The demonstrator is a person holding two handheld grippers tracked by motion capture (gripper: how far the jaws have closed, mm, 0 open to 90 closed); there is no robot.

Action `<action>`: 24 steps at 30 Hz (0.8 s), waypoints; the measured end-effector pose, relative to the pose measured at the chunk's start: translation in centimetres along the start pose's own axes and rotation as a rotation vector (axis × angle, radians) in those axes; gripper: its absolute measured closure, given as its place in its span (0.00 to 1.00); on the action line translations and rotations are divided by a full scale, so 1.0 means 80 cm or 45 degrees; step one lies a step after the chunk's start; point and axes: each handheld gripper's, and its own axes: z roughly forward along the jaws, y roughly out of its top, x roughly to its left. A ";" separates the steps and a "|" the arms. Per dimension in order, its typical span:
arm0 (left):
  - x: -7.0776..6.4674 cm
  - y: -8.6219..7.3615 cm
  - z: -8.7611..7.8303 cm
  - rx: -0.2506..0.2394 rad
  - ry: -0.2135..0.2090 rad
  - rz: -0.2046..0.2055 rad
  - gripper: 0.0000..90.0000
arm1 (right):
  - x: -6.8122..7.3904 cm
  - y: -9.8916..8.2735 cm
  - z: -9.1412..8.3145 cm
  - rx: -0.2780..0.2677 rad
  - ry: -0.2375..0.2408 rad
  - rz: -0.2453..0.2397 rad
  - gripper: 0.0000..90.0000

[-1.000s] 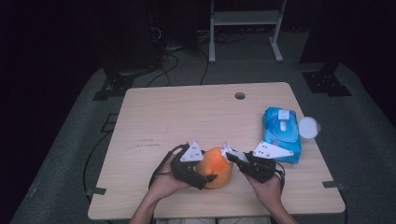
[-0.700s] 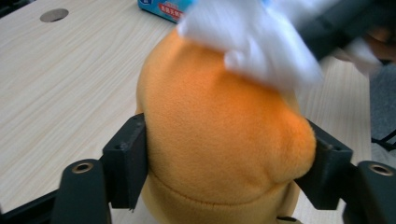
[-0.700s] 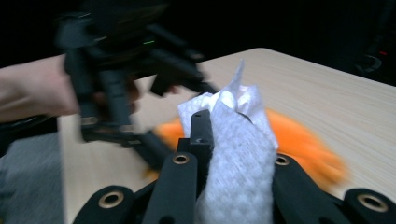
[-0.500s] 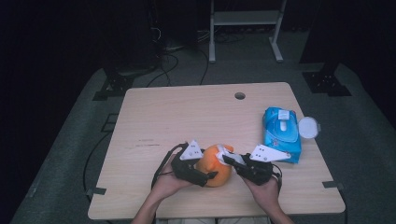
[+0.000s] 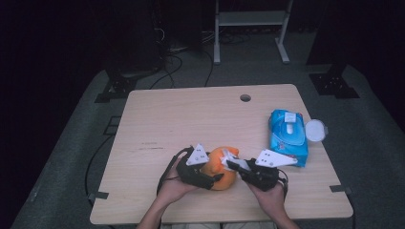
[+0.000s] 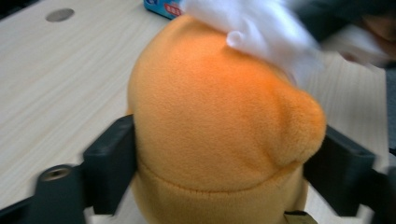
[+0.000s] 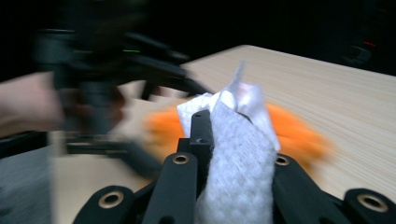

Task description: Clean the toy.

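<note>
The left gripper is holding the orange plush near the front edge of the table, between the two hands. In the left gripper view its jaws are standing on either side of the plush and pressing its flanks; they have just been closing further on it, with the plush between them, so the grip is judged to be a clamp meant to steady the toy. The right gripper is clenched on a white wipe; in the right gripper view the wipe is sticking up between the closed jaws, folded around one of them. The wipe is lying against the top of the plush, and in the left gripper view it is showing as a white blur over the crown. The arrangement is reading as cleaning: one tool is bracing the toy while the other is rubbing its surface. The right gripper view is blurred, so whether the wipe is pressing firmly or merely brushing cannot be confirmed. To the right, well apart from the plush, a blue wipe pack is lying flat on the table; its contents are not visible, though the wipe probably came from it. A round white lid is resting just beside the pack at the table's right edge.
</note>
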 end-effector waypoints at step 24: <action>0.001 -0.002 0.000 -0.024 -0.034 -0.019 0.18 | -0.023 -0.008 -0.003 0.040 -0.065 0.015 0.89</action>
